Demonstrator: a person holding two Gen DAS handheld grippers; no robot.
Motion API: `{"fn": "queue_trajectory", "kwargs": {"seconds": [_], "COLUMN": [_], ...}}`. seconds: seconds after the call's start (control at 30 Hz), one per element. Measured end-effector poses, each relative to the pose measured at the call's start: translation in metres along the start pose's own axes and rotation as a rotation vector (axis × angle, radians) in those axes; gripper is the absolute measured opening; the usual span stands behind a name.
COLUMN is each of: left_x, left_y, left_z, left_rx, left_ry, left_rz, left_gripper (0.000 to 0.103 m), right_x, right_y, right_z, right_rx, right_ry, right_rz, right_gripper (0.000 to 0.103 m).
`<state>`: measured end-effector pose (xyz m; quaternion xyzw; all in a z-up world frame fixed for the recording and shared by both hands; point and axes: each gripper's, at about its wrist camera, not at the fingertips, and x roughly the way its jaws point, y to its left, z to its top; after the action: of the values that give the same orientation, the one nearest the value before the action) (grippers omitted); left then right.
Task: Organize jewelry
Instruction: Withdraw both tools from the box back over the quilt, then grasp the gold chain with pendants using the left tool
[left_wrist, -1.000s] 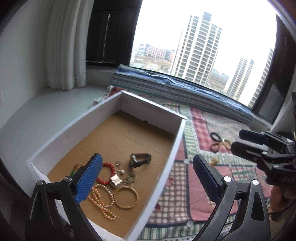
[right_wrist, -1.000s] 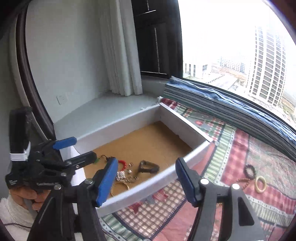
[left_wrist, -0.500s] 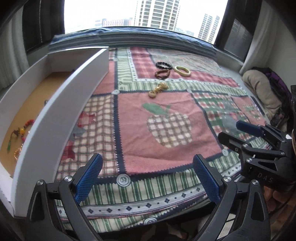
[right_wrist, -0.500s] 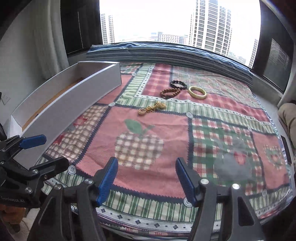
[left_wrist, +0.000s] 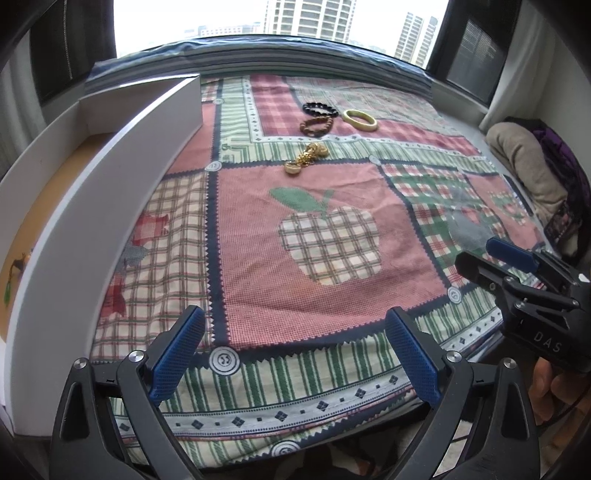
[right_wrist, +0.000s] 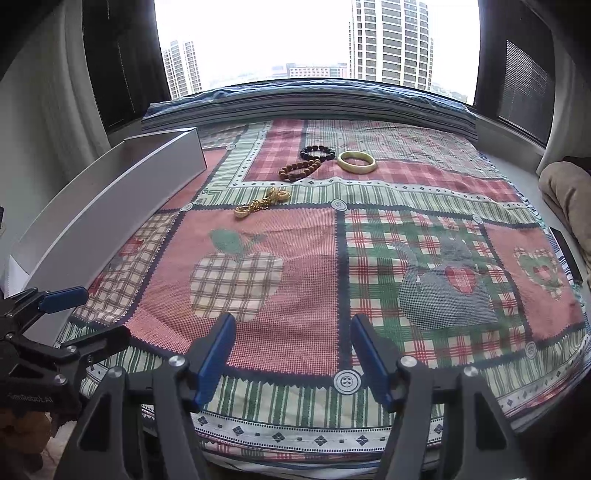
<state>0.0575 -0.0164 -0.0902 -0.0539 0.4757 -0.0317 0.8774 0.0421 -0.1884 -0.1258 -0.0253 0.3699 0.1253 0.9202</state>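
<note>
On the patchwork cloth lie a gold chain piece, a brown bead bracelet, a black bead bracelet and a cream bangle. The white tray stands at the left; a little jewelry shows inside at its near end. My left gripper is open and empty above the cloth's near edge. My right gripper is open and empty, also at the near edge, far from the jewelry.
A striped folded blanket runs along the window at the back. A beige cushion and dark clothes lie at the right. The right gripper shows in the left wrist view, the left gripper in the right wrist view.
Both grippers have swung right, away from over the tray, and now face the cloth with the loose bracelets. Both stay open and empty.
</note>
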Motion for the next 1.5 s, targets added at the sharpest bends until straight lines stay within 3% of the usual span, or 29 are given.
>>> {"fn": "queue_trajectory", "kwargs": {"seconds": [0.3, 0.6, 0.83, 1.1, 1.33, 1.43, 1.5], "left_x": [0.029, 0.068, 0.106, 0.148, 0.192, 0.195, 0.192], "left_y": [0.006, 0.011, 0.009, 0.022, -0.008, -0.016, -0.02], "left_z": [0.027, 0.083, 0.133, 0.17, 0.172, 0.167, 0.166], "left_rx": [0.004, 0.008, 0.096, 0.045, 0.165, 0.223, 0.249], "left_ry": [0.025, 0.083, 0.107, 0.148, 0.138, 0.087, 0.061], "left_rz": [-0.005, -0.048, -0.077, -0.112, -0.028, 0.011, -0.01], "left_gripper": [0.098, 0.098, 0.098, 0.095, 0.078, 0.068, 0.041], "right_x": [0.009, 0.01, 0.011, 0.006, 0.007, 0.005, 0.006], "right_y": [-0.005, -0.013, -0.026, -0.04, -0.042, -0.041, -0.042], "right_z": [-0.003, -0.005, -0.003, -0.003, -0.003, -0.004, -0.005], "right_rx": [0.017, 0.041, 0.072, 0.111, 0.118, 0.117, 0.124], "right_ry": [0.027, 0.034, 0.04, 0.033, 0.042, 0.04, 0.045], "right_rz": [0.019, 0.024, 0.021, 0.015, 0.026, 0.026, 0.022], "right_gripper": [0.066, 0.066, 0.066, 0.066, 0.066, 0.066, 0.066]}}
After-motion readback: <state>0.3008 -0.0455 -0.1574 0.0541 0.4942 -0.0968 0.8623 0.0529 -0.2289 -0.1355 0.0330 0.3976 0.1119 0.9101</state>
